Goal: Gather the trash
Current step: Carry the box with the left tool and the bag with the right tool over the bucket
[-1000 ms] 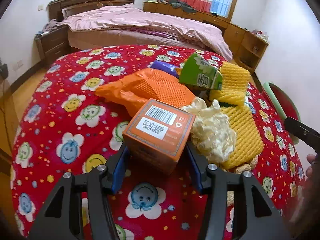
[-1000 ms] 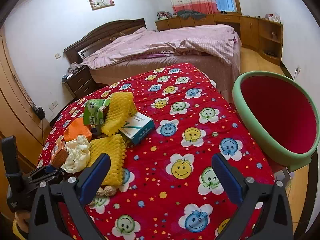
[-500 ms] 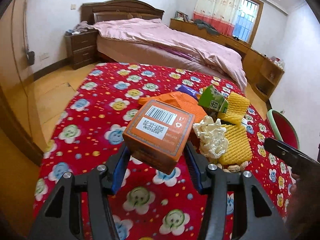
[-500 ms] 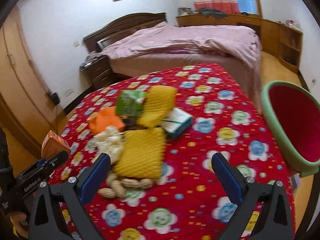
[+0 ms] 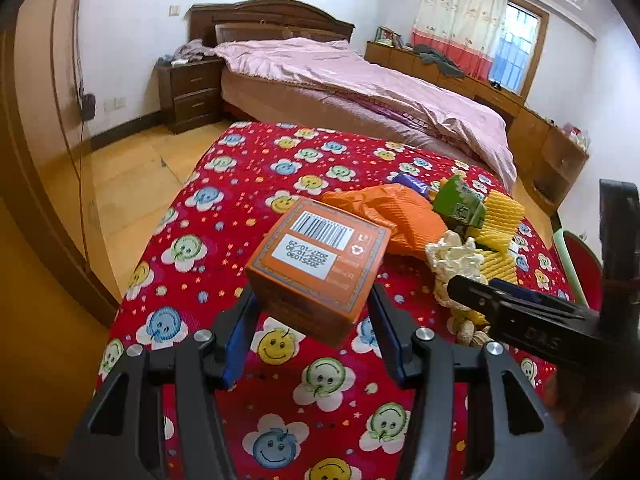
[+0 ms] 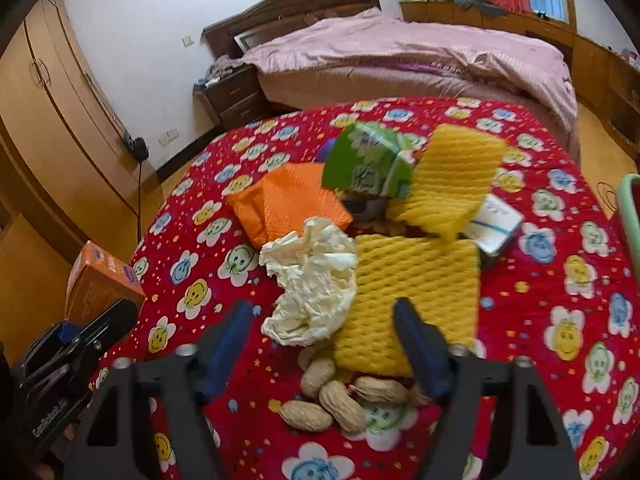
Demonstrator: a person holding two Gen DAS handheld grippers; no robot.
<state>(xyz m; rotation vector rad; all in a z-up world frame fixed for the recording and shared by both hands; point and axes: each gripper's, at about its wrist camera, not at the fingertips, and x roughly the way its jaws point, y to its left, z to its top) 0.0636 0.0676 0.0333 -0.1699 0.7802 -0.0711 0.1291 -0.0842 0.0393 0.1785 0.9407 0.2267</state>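
My left gripper (image 5: 312, 312) is shut on an orange box (image 5: 320, 260) with a barcode label and holds it above the red smiley tablecloth (image 5: 240, 184). The box also shows at the left of the right wrist view (image 6: 98, 280). My right gripper (image 6: 324, 320) is open and empty, just in front of a crumpled white paper (image 6: 312, 280) and a yellow foam net (image 6: 412, 288). Several peanuts (image 6: 336, 396) lie between its fingers. Behind are an orange bag (image 6: 288, 204), a green packet (image 6: 368, 168), a second yellow net (image 6: 456, 184) and a white box (image 6: 496, 224).
A green-rimmed red bin (image 5: 580, 268) stands at the table's right side; its rim shows in the right wrist view (image 6: 630, 208). A bed with a pink cover (image 6: 400, 48), a nightstand (image 5: 188, 92) and wardrobes (image 6: 48, 120) surround the table.
My left gripper has lifted the orange box up and back to the left off the pile. My right gripper has moved down toward the white paper and peanuts, narrowing its opening.
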